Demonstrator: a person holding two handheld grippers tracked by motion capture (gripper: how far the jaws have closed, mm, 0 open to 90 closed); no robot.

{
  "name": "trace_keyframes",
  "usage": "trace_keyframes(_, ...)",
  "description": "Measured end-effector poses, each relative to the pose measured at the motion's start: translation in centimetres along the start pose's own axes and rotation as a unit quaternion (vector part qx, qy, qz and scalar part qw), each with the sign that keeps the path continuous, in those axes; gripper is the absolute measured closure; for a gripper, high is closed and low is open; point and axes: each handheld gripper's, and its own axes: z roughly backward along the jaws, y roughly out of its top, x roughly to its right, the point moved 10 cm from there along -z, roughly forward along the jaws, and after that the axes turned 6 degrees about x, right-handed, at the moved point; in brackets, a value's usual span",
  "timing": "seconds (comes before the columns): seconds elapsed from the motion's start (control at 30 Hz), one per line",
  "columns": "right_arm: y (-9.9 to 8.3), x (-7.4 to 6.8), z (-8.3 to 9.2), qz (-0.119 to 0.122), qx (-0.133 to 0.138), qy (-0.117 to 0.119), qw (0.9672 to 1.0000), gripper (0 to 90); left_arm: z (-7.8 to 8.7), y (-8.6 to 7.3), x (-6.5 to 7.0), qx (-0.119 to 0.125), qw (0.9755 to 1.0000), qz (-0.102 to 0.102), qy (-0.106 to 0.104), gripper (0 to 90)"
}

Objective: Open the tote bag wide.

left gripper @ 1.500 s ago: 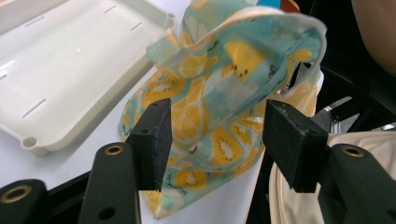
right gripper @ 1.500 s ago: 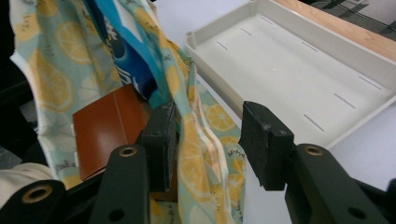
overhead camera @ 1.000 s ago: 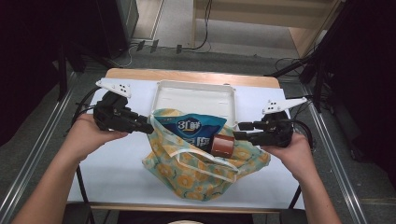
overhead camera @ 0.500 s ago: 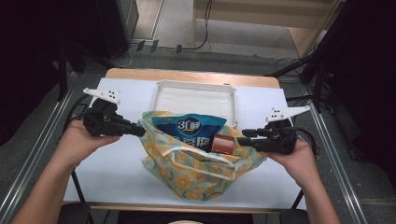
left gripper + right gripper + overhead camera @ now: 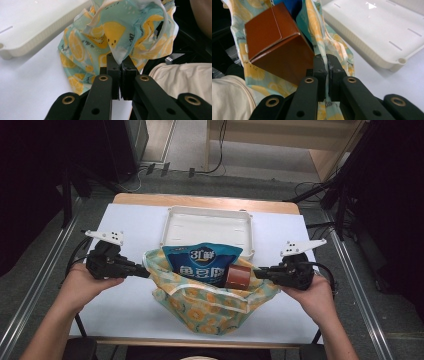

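A lemon-print cloth bag (image 5: pixel 215 307) lies at the front middle of the white table (image 5: pixel 125 220). A blue snack packet (image 5: pixel 202 265) and a brown box (image 5: pixel 239 277) stick out of its mouth. My left gripper (image 5: pixel 145 271) is shut on the bag's left rim; its jaws have just closed, and the fabric (image 5: pixel 120 53) is pinched between the pads. My right gripper (image 5: pixel 258 271) is shut on the bag's right rim beside the brown box (image 5: pixel 279 47); its jaws have just closed on the cloth (image 5: pixel 327 63).
A white tray (image 5: pixel 207 227) lies behind the bag, its rim near the snack packet. The tray (image 5: pixel 374 30) lies close on the right in the right gripper view. The person's forearms come in from the bottom corners. Metal rails run along both table sides.
Both grippers have moved outward, the left one down and left, and closed on the bag's rim. The bag's mouth has been pulled wider between them.
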Motion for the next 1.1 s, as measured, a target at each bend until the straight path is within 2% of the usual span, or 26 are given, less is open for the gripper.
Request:
trace_keyframes(0.33,-1.0,0.3,-1.3,-0.012,-0.001,0.003,0.9999,89.2,-1.1,-2.6,-1.6,0.003,0.9996,0.027,-0.006,89.1)
trace_keyframes(0.57,-1.9,0.5,-2.3,-0.017,-0.006,0.004,0.9998,89.2,-1.7,-3.7,-2.4,0.003,0.9998,0.02,-0.007,89.1)
trace_keyframes(0.73,-2.3,0.6,-3.0,-0.017,0.005,0.008,0.9998,89.3,-2.0,-4.5,-3.2,0.016,0.9999,0.006,0.001,89.3)
trace_keyframes(0.87,-2.7,0.8,-3.7,-0.025,0.011,0.01,0.9996,89.2,-2.4,-5.2,-3.7,0.018,0.9998,0.005,0.002,89.3)
trace_keyframes(1.0,-3.5,1.1,-4.4,-0.037,0.006,0.016,0.9992,89.2,-2.8,-5.8,-3.9,0.012,0.9998,0.015,-0.002,89.4)
trace_keyframes(1.1,-4.0,1.2,-4.7,-0.036,0.0,0.022,0.9991,89.2,-3.0,-6.2,-4.2,0.009,0.9998,0.02,-0.002,89.5)
